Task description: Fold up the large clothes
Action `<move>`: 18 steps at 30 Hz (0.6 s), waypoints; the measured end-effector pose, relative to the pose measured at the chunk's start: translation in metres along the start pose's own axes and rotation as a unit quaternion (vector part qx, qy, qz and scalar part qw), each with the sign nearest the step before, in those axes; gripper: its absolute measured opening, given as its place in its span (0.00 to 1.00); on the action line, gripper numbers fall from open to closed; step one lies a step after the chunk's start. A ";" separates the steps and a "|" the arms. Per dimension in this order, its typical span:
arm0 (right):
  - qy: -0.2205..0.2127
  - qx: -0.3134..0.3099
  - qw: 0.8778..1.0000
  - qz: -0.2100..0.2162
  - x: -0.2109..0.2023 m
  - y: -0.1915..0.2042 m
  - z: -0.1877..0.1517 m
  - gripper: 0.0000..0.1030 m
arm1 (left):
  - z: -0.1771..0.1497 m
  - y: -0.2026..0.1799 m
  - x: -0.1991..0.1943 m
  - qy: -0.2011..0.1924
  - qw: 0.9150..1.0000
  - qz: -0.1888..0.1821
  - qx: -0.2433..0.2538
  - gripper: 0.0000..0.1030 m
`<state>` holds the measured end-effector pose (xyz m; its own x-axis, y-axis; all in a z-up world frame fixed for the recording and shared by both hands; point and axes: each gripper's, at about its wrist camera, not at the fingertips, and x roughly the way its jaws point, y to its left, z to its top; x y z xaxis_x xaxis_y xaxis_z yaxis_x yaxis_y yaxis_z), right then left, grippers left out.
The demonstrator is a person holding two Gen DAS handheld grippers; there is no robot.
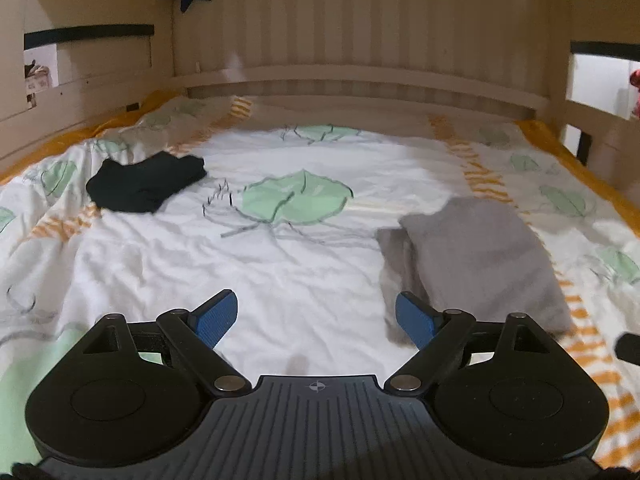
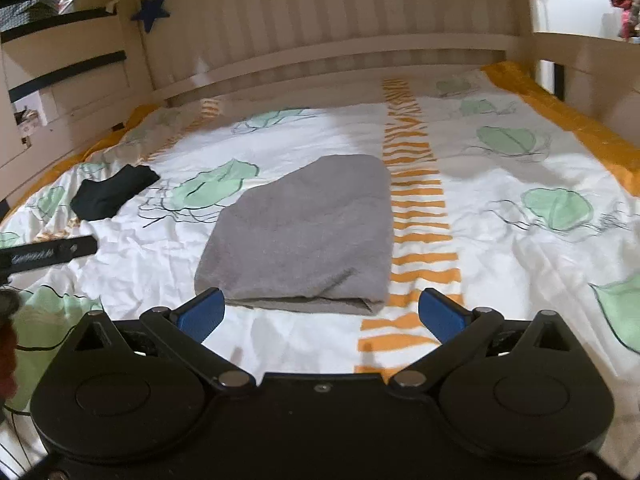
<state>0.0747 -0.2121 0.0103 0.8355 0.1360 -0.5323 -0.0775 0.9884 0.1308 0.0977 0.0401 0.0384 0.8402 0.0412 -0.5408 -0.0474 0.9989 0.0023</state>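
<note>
While we hold both tools above the bed (image 2: pixel 500 248), nothing is between either pair of pads: the left gripper (image 1: pixel 316 320) has its blue fingers spread wide over bare quilt, and the right gripper (image 2: pixel 320 314) stands just as far apart, empty. Our grey garment (image 2: pixel 304 232) lies already folded into a compact stack on the leaf-printed cover, just ahead of the right gripper and off to the right side in the left view, its doubled edge facing us. A smaller black garment (image 1: pixel 144 186) sits well apart, toward the far left of the bed near the wooden rail (image 1: pixel 72 96). We judge the grey piece done, or nearly so — the risk now is undoing it. If we reach in and catch only the top layer, the stack would peel open; a low pass of the right fingers could drag that near edge and skew the fold. The quilt itself is rumpled and loose — closing on the black piece carelessly, we might pinch the cover along with it and pull everything out of place.
</note>
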 end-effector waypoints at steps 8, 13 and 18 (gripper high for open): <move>-0.007 0.024 1.000 -0.011 -0.020 -0.006 -0.021 0.99 | -0.026 -0.014 -0.021 0.047 0.997 -0.062 -0.010 0.84; -0.002 0.012 1.000 -0.010 -0.027 -0.001 -0.038 0.99 | -0.039 -0.025 -0.034 0.055 0.996 -0.064 0.003 0.84; -0.005 0.000 1.000 -0.018 -0.037 0.006 -0.050 0.99 | -0.050 -0.034 -0.049 0.059 0.996 -0.063 0.009 0.84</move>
<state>0.0164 -0.2080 -0.0109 0.8436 0.0999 -0.5275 -0.0478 0.9926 0.1116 0.0309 0.0031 0.0230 0.7689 -0.0871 -0.6334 0.0647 0.9962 -0.0584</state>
